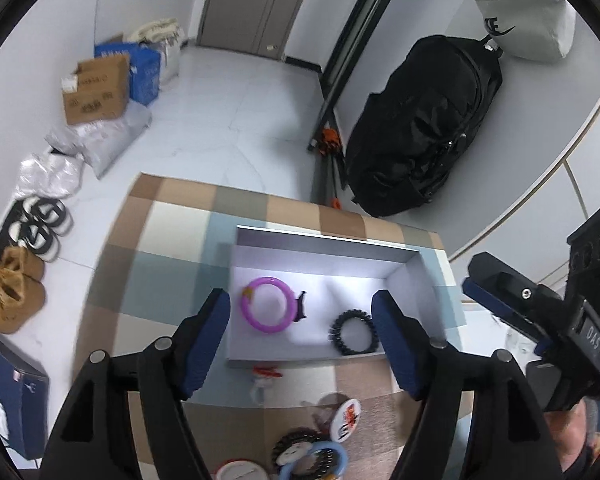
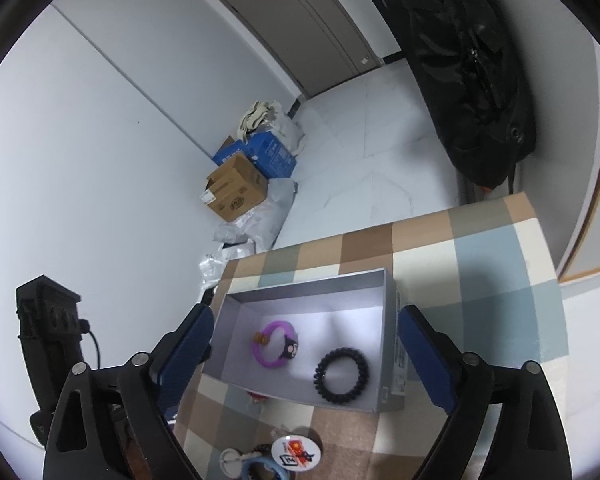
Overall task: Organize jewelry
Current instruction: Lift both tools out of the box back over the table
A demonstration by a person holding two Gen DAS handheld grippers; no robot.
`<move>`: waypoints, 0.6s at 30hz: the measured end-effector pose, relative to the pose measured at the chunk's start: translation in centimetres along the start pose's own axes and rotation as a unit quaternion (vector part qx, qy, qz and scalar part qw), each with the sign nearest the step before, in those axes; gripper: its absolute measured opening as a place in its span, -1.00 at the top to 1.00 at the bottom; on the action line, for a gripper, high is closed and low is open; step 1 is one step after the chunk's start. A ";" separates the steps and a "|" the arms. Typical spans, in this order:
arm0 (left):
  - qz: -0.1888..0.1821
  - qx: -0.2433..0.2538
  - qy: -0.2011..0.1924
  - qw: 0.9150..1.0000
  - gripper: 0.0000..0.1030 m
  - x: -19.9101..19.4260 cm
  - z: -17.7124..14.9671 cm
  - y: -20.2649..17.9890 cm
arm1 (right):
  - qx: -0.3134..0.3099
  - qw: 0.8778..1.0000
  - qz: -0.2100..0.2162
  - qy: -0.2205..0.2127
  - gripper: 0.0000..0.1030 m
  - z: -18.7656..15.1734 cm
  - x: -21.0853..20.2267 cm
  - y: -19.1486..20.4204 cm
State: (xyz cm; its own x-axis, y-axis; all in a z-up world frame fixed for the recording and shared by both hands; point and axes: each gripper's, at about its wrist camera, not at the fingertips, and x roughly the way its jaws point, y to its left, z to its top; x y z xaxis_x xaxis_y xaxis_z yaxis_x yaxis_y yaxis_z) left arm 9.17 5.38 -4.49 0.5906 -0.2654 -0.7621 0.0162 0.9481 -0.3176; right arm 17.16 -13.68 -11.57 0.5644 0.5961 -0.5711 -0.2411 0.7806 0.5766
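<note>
An open grey box sits on a checked tablecloth. Inside lie a purple bracelet with a black charm and a black coiled bracelet. My left gripper is open and empty above the box's near edge. My right gripper is open and empty over the box; it shows at the right of the left wrist view. Loose pieces lie in front of the box: a round badge, a blue ring, a small red item.
The table ends at the far side above a white floor. A black bag stands at the right. Cardboard and blue boxes, plastic bags and shoes lie by the left wall.
</note>
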 end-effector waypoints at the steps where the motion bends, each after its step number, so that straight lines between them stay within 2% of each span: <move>1: 0.006 0.004 -0.003 1.000 -0.35 -0.2 -0.2 0.0 | -0.003 1.000 -0.001 -0.001 -0.90 -0.2 -0.2 0.2; 6: 0.034 0.022 -0.016 0.999 -0.36 -0.9 -1.2 -0.3 | -0.030 1.000 -0.004 0.004 -1.00 -1.4 -0.4 1.4; 10: 0.050 0.029 -0.029 0.998 -0.56 -1.8 -2.1 -0.3 | -0.061 0.998 -0.023 0.005 -1.00 -2.6 -1.0 2.6; 18: 0.070 0.030 -0.039 0.996 -0.64 -3.4 -5.3 1.1 | -0.085 0.995 -0.055 0.003 -1.00 -5.3 -2.1 3.1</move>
State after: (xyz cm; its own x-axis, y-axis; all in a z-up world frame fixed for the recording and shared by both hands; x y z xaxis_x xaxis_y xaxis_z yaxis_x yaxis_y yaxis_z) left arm 2.85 6.37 -5.22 0.6513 -0.1184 -0.7495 -0.0229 0.9842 -0.1754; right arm 11.03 -11.54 -11.63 0.5894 0.5064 -0.6295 -0.3092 0.8612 0.4034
